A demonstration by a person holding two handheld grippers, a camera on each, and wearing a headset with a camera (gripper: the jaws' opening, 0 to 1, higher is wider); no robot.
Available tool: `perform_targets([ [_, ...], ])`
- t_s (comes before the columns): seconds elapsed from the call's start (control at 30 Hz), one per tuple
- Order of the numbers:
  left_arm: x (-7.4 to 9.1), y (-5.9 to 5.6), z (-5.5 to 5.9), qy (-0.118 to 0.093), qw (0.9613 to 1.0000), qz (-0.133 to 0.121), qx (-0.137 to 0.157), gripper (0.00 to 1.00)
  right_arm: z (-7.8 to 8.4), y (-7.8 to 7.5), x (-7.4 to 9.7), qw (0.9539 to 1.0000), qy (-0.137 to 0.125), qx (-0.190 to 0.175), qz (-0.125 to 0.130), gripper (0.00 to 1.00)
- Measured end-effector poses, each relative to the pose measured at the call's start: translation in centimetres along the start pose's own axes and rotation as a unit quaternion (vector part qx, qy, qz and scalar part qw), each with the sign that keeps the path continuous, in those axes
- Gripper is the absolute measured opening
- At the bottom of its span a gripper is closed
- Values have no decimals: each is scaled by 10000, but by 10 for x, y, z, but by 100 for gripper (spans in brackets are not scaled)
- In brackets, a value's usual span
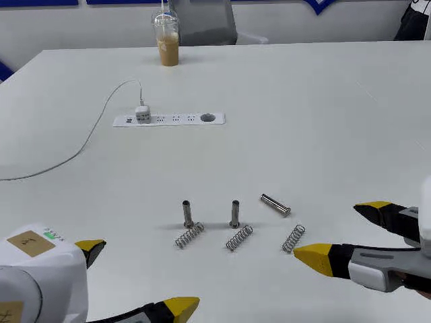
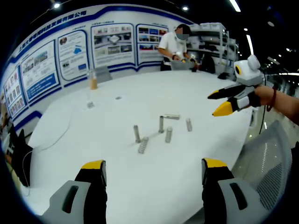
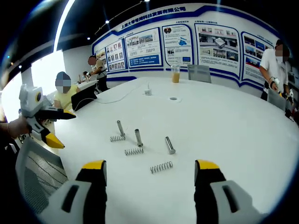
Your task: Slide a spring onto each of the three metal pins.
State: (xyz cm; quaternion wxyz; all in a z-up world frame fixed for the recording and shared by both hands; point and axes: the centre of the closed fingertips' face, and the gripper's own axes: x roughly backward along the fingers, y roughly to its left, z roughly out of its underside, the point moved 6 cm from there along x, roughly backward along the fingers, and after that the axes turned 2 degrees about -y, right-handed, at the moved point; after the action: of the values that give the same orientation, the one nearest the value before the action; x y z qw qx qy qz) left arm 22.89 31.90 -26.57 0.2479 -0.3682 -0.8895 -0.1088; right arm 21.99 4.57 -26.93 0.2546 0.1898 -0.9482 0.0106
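Waiting to start: no spring is on a pin yet, so all three are left to do.
The left spring (image 1: 189, 235), middle spring (image 1: 239, 237) and right spring (image 1: 293, 238) lie loose on the table (image 1: 303, 121), each at roughly 6 o'clock of its pin. The left pin (image 1: 188, 213) and middle pin (image 1: 235, 213) stand upright; the right pin (image 1: 275, 204) lies flat. The right gripper (image 1: 343, 232) is at 3 o'clock of the springs, jaws apart and empty. The left gripper (image 1: 137, 277) is at 7 o'clock, likewise.
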Motion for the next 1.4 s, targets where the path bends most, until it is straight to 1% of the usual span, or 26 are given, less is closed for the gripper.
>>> perform_targets([
  [0.33, -2, 0, 1, 1, 10000, -4, -21, 84, -8, -13, -26, 9999, 120, 53, 15, 70],
  [0.47, -4, 0, 1, -18, 10000, -3, -20, 83, -12, -18, -38, 9999, 125, 78, 3, 67],
  [0.6, -5, 1, 0, -47, 10000, -32, -41, 82, -13, -24, -53, 9998, 138, 140, 22, 62],
  [0.73, -6, 2, 0, -42, 10000, -21, 10, 82, -13, -28, -65, 9997, 163, 167, 2, 58],
  [0.97, -9, 1, 0, -50, 10000, -10, 18, 81, -8, -35, -85, 9991, 318, 281, -41, 52],
  [1.4, -13, 0, 1, -54, 10000, 4, 23, 78, -9, -45, -113, 9989, 313, 336, -52, 34],
])
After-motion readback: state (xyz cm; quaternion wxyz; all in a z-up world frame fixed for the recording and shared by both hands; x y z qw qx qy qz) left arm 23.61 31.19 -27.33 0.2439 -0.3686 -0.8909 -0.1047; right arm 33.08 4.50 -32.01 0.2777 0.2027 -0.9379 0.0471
